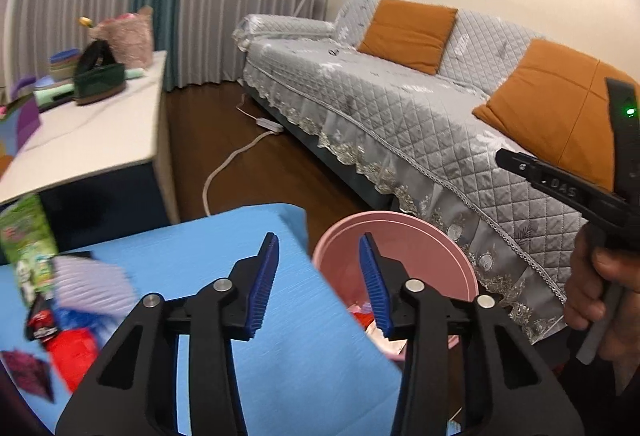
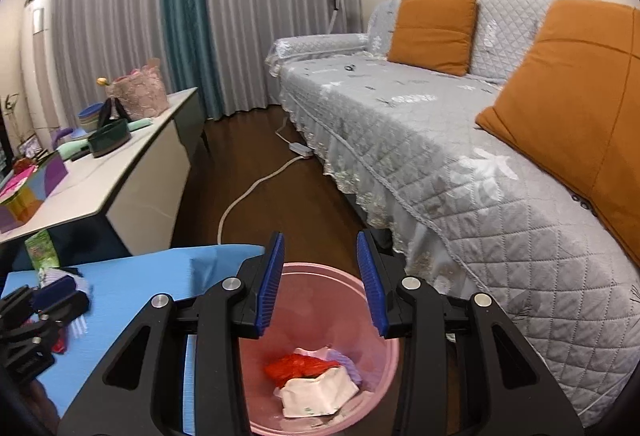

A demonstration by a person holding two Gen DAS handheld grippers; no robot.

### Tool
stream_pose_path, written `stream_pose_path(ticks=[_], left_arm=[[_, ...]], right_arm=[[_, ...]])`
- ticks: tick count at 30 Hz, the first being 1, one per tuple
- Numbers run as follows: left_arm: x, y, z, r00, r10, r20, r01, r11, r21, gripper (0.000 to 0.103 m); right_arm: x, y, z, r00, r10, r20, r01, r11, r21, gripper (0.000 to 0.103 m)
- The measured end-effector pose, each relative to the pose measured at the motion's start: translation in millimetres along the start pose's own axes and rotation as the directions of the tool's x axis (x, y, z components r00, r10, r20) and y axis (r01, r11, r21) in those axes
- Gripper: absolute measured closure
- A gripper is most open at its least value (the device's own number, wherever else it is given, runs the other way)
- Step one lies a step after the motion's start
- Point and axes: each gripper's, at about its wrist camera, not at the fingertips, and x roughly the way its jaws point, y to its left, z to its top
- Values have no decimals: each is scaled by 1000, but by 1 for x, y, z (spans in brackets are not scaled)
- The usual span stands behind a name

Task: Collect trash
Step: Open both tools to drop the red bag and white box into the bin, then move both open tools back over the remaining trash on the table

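A pink bin [image 2: 320,392] stands on the floor beside a blue mat [image 2: 132,300]. It holds a red wrapper [image 2: 298,366], a white packet [image 2: 316,392] and a purple scrap. My right gripper [image 2: 320,284] is open and empty, right above the bin. My left gripper [image 1: 318,284] is open and empty over the mat's right edge [image 1: 280,316], next to the bin [image 1: 400,248]. Trash lies on the mat at the left: a green packet [image 1: 28,236], a striped purple wrapper [image 1: 88,284], a red wrapper [image 1: 74,352] and a dark magenta one [image 1: 28,372]. The right gripper's body [image 1: 580,192] shows at the right edge.
A grey quilted sofa [image 2: 460,164] with orange cushions [image 2: 434,30] runs along the right. A white low table [image 2: 120,172] with bowls, a bag and baskets stands at the left. A white power cord [image 2: 256,188] lies on the dark wood floor between them.
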Motion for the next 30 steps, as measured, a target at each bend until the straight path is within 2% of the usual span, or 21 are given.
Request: stream_pose_path(ticks=[4,8,14,18,22,25,27,30], left_arm=[[-40,18,-4,999,31,32,-31,999,-16,66],[-74,36,-11,997,67,48,-66,997,-29,67],[-122,81,-22,989,130,71,-125,990,-71,68],[-144,125,-36,971,219,95,-204,967,-152,68],[-148,162,-61,954,291,68,-268,933,-241,69],[-143,188,-74,945,324,39,-299,909,-291,71],[-141,198,-78,937,348,31,-325,900,-292,71],[-140,217,-86,933,360,15,-336,882,-330,71]], right_arm=[[-11,27,-2,999,49,22,-48,998,-35,64],[-20,54,-6,991,136,22,-135,990,-31,64],[-29,107,-20,964,265,-8,-265,961,-76,70],[-31,143,-32,944,329,-36,-331,936,-122,70],[-25,175,-45,924,372,-84,-381,910,-162,70],[-18,197,-55,913,390,-118,-407,894,-188,70],[-11,209,-62,904,403,-140,-424,885,-193,70],[2,226,-74,895,410,-174,-440,873,-208,70]])
